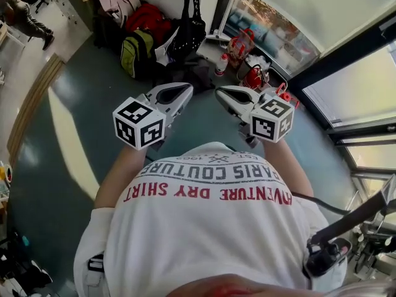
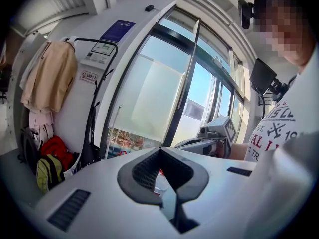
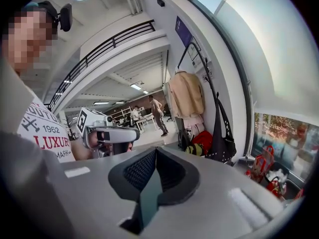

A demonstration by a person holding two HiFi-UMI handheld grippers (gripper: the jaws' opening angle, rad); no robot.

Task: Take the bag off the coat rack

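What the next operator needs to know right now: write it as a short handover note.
Left gripper: shut, empty, short of the rack.
Right gripper: shut, empty, beside it.
Black bag hangs by its straps on the coat rack, beside a beige coat.
Done: nothing yet.
Left: reach the bag, grip the straps, lift it off.

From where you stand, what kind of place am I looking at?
Probably the entrance corner of an office or lab building: tall glass doors, a coat rack with a beige coat and a black bag, and desks with people further in.
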